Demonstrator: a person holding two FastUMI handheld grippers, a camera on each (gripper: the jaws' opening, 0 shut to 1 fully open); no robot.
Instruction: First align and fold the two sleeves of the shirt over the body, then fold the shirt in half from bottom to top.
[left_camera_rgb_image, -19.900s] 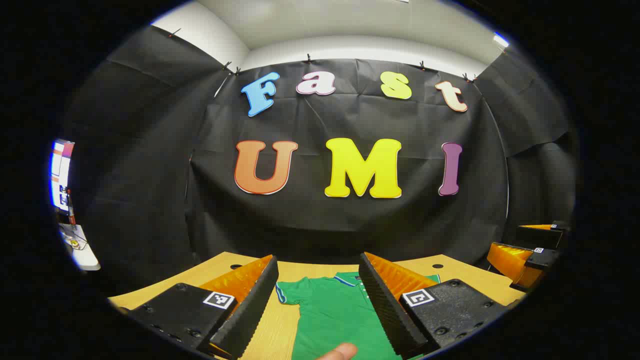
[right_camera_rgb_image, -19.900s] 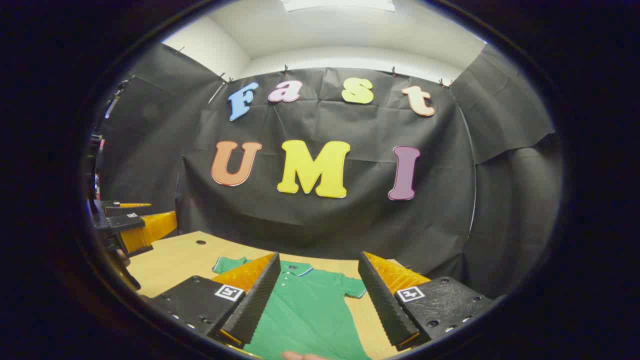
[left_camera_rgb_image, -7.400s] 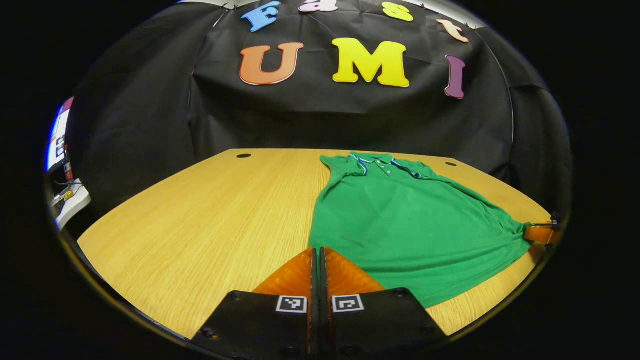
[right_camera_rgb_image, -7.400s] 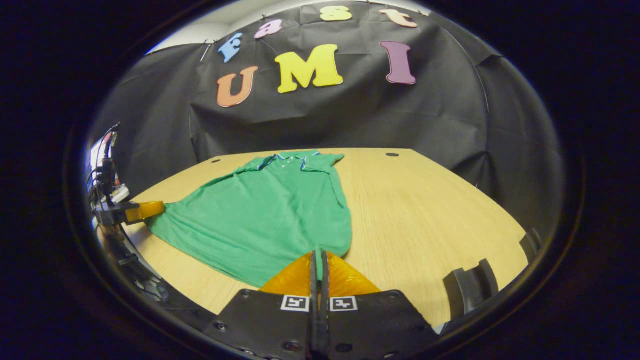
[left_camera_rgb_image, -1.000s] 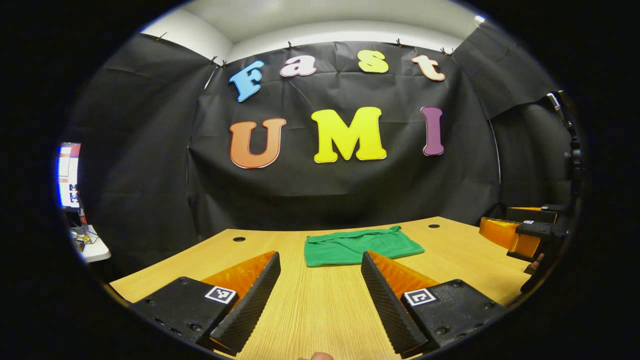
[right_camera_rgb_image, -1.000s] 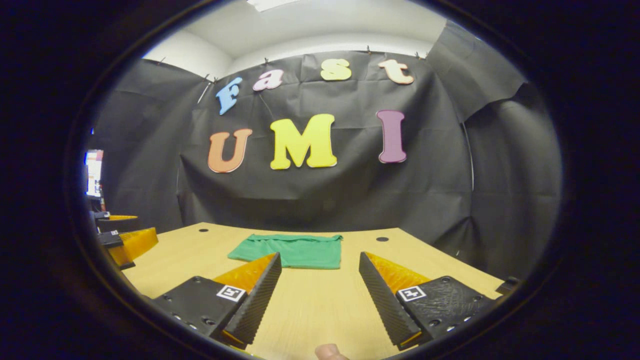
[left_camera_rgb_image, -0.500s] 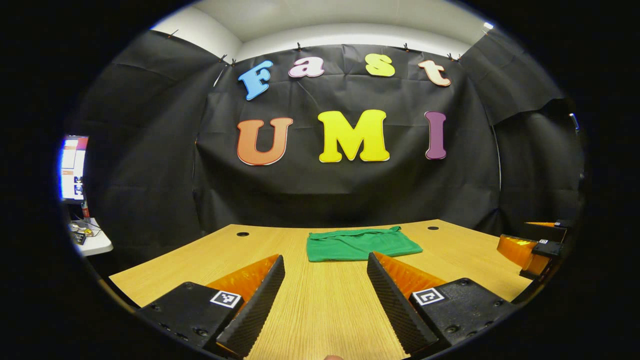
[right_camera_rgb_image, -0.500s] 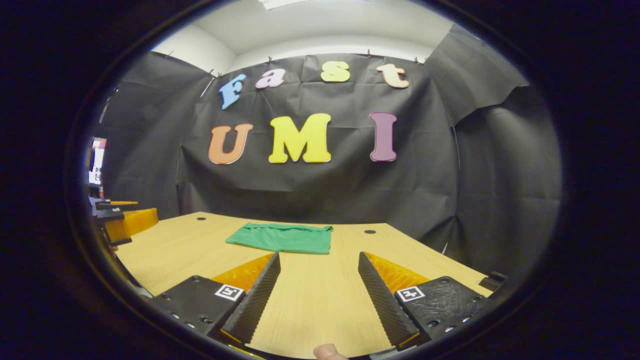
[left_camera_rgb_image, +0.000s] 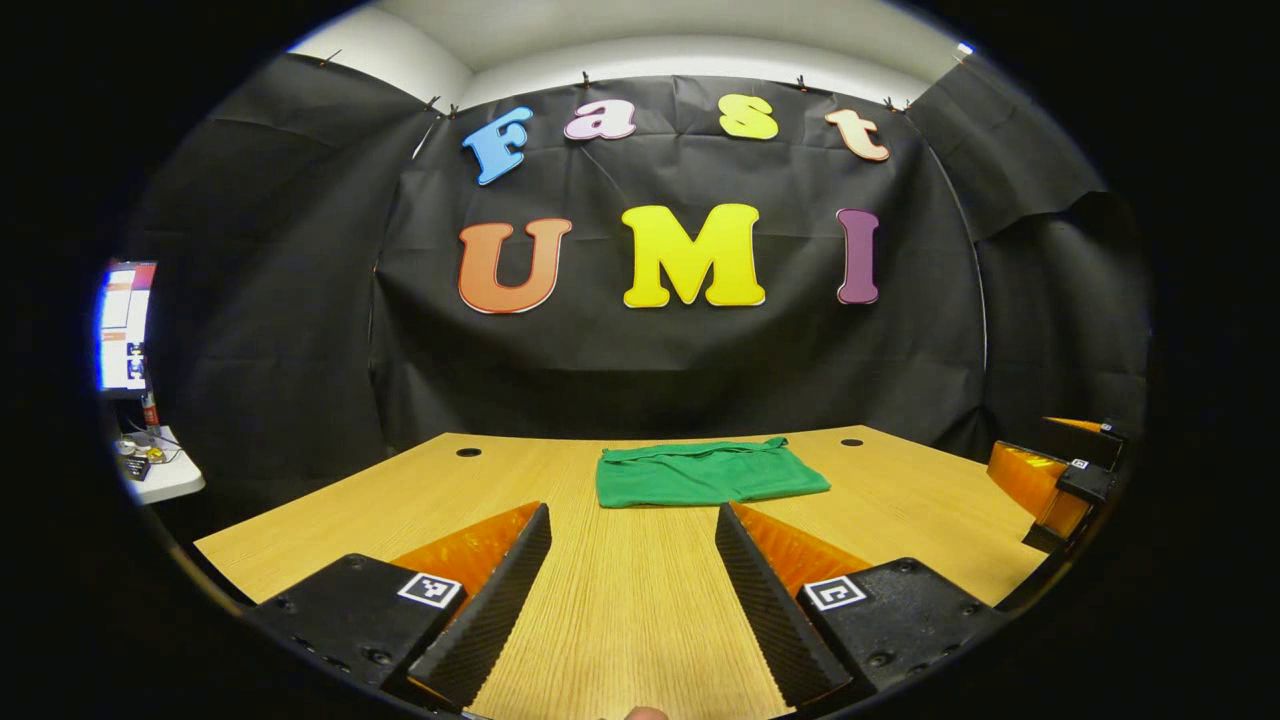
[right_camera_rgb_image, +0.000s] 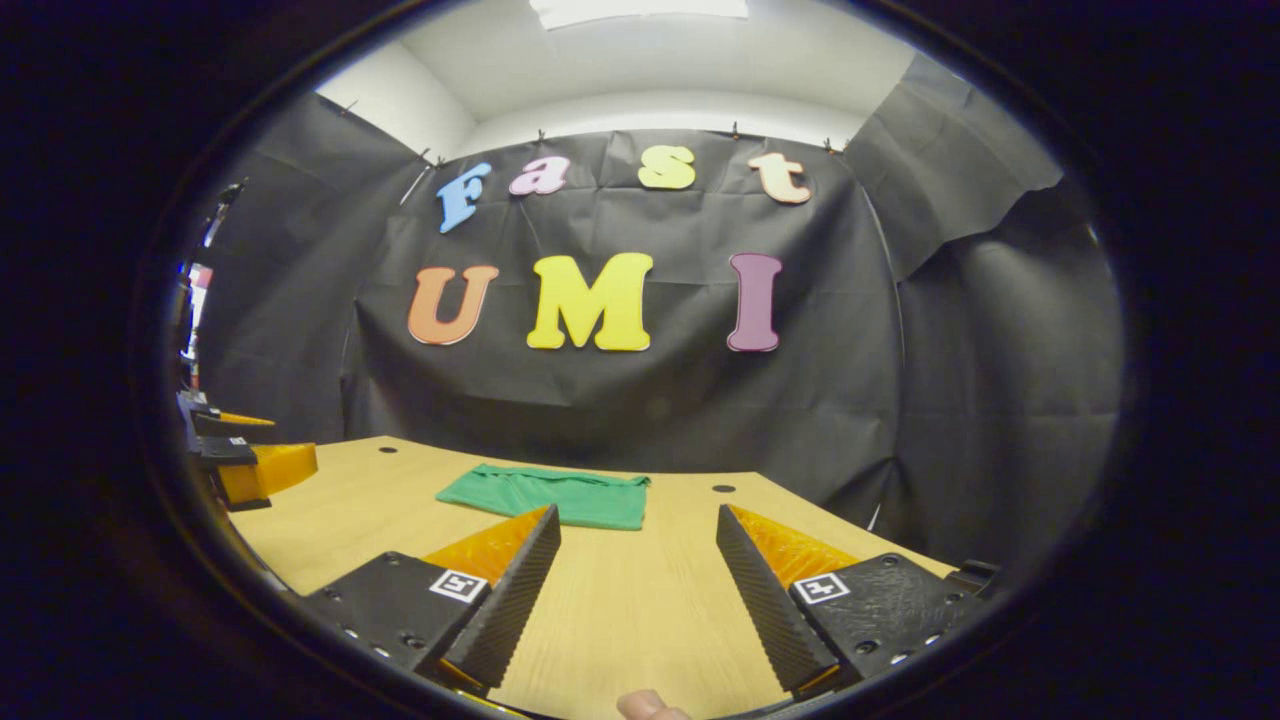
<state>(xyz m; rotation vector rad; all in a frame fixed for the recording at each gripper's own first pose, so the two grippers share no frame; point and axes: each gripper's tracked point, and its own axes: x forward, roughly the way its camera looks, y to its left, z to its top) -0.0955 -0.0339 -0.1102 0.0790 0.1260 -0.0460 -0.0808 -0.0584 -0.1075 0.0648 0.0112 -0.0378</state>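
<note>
Both tongs (left_camera_rgb_image: 632, 590) (right_camera_rgb_image: 637, 590) released; shirt (left_camera_rgb_image: 708, 474) folded, sleeves hidden inside.

Folded shirt (left_camera_rgb_image: 708, 474): sleeves and collar hidden inside the fold, layer count not discernible. Left gripper view: right gripper (left_camera_rgb_image: 1060, 478) cut by the view's rim, jaw state unreadable; fingertip (left_camera_rgb_image: 640, 713) clipped at the bottom. Right gripper view: left gripper (right_camera_rgb_image: 245, 455) partly cut off at the rim. Screen (left_camera_rgb_image: 120, 325) too small to read.
</note>
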